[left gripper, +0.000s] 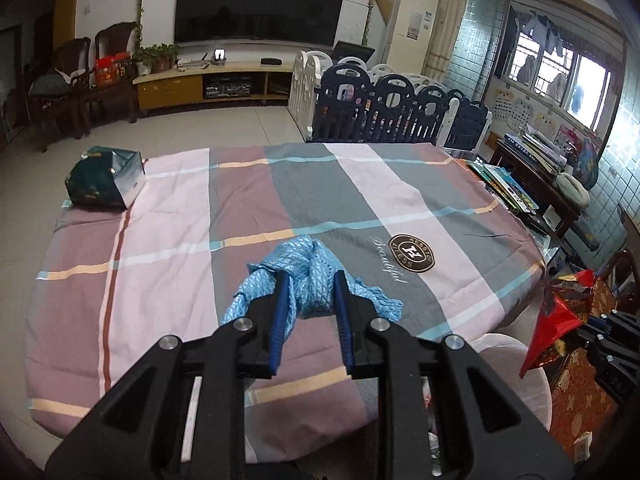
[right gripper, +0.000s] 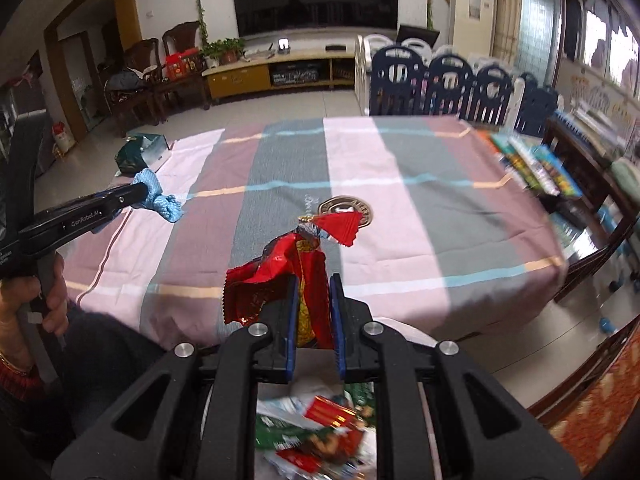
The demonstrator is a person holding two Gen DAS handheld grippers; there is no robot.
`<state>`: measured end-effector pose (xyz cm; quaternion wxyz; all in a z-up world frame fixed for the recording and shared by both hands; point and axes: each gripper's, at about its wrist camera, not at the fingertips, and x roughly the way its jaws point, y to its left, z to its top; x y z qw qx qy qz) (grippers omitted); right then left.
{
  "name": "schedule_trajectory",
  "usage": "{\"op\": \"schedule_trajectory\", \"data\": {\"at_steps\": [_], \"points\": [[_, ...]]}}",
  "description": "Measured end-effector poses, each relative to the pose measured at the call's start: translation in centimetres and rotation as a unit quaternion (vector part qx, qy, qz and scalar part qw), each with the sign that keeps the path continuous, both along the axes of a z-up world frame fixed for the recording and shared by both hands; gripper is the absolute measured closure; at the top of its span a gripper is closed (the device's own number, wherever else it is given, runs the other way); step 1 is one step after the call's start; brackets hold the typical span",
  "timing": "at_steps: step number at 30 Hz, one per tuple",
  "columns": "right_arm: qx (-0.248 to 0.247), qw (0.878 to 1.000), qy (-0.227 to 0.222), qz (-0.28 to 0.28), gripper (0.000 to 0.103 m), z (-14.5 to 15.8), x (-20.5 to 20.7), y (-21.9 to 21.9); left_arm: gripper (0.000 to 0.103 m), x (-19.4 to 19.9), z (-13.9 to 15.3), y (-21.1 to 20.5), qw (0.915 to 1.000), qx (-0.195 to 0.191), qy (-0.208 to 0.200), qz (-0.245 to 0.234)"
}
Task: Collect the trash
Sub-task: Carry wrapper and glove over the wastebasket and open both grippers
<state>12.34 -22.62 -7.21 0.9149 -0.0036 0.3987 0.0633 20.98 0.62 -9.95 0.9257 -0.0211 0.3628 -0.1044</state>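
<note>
My left gripper (left gripper: 309, 276) is shut on a crumpled blue cloth (left gripper: 308, 276) and holds it above the striped tablecloth (left gripper: 168, 248). It also shows in the right wrist view (right gripper: 136, 194) with the cloth (right gripper: 160, 200). My right gripper (right gripper: 313, 280) is shut on a red snack wrapper (right gripper: 288, 276), held over a white trash bin (right gripper: 404, 330) with several wrappers (right gripper: 320, 428) inside. The red wrapper also shows in the left wrist view (left gripper: 556, 316). A dark green foil bag (left gripper: 106, 178) lies at the table's far left corner.
Books (left gripper: 508, 188) lie along the table's right edge. A dark and white baby fence (left gripper: 392, 108) stands beyond the table. The white bin (left gripper: 508, 348) sits at the table's near right. A TV cabinet (left gripper: 212, 84) and chairs (left gripper: 60, 88) are further back.
</note>
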Motion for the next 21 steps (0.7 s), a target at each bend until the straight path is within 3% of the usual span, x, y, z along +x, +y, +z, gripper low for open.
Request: {"op": "schedule_trajectory", "data": {"at_steps": [4,8,11,15,17,18,19,21], "points": [[-0.016,1.0,-0.025,0.002,0.088,2.8,-3.9,-1.6,0.08,-4.6,3.5,-2.0,0.9972,0.057,-0.048,0.005],[-0.026,0.999,-0.032,0.003,0.088,4.7,-7.1,-3.1,0.08,-8.2,5.5,-3.6,0.9973,0.048,-0.055,-0.014],[-0.031,0.999,-0.022,0.003,0.087,4.5,-8.7,-4.0,0.08,-10.5,6.3,-5.5,0.9966,0.049,-0.057,-0.033],[-0.004,1.0,0.017,-0.005,0.087,1.8,-9.6,-4.7,0.08,-12.5,6.1,-8.3,0.9957,0.045,-0.043,-0.068],[0.003,0.999,0.035,-0.02,0.082,0.2,-9.6,-5.0,0.08,-13.0,5.8,-9.5,0.995,0.042,-0.031,-0.085],[0.008,0.999,0.039,-0.024,0.072,-0.2,-9.6,-5.1,0.08,-13.2,5.5,-10.0,0.9945,0.037,-0.022,-0.095],[0.011,0.999,0.042,-0.03,0.053,-0.4,-9.6,-5.2,0.08,-13.4,5.3,-10.6,0.994,0.033,-0.013,-0.104],[0.01,0.998,0.027,-0.047,0.036,0.1,-10.1,-5.7,0.08,-13.2,4.4,-11.3,0.9927,0.028,0.008,-0.117]]}}
